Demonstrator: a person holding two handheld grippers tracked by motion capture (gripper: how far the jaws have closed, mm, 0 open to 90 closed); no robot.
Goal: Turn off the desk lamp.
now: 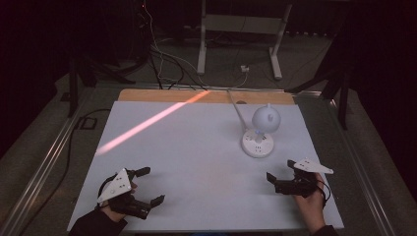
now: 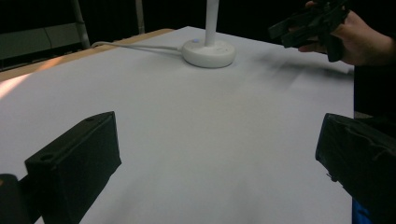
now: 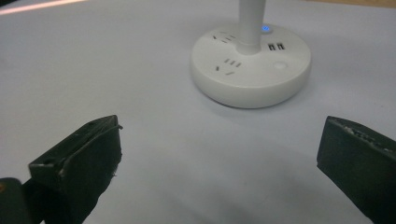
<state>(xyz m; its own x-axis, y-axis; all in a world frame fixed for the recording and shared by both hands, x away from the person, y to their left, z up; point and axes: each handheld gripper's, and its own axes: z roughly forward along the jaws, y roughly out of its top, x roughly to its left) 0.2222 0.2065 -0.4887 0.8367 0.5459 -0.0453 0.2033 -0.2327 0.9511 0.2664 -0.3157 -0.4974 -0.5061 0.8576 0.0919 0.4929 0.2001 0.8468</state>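
overhead and both gripper views share the lamp base (image 1: 257, 143).

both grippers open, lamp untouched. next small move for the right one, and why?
Probably ease the right gripper forward toward the lamp base. Its jaws stand wide apart with nothing between them, and the base sits just ahead on the bare white table, its lit blue button facing the gripper. The left gripper is farther off, across the table.
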